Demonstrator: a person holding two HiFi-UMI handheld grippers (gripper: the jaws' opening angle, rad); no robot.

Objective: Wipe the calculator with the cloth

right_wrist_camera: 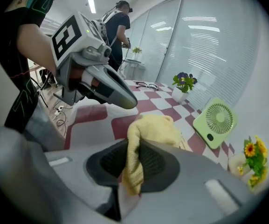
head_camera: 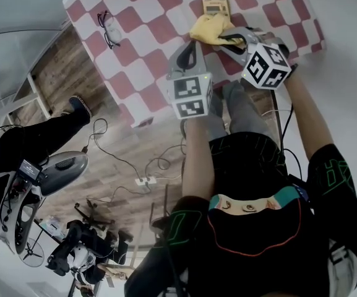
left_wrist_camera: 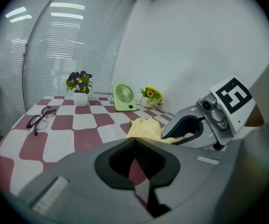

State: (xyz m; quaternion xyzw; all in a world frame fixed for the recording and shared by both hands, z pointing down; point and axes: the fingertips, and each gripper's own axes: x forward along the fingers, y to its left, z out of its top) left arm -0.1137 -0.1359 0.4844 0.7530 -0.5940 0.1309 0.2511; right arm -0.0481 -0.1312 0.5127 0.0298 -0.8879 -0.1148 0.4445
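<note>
A tan calculator lies on the red-and-white checked tablecloth toward the far side. The yellow cloth is bunched just in front of it, touching its near edge. My right gripper is shut on the cloth, and a fold hangs between its jaws. My left gripper hovers beside it over the table's near part, shut with nothing between its jaws. The left gripper view shows the cloth ahead with the right gripper on it.
Black glasses lie at the table's left. A green fan, purple flowers and yellow flowers stand along the far edge. On the wooden floor below are cables, a power strip and a person's legs.
</note>
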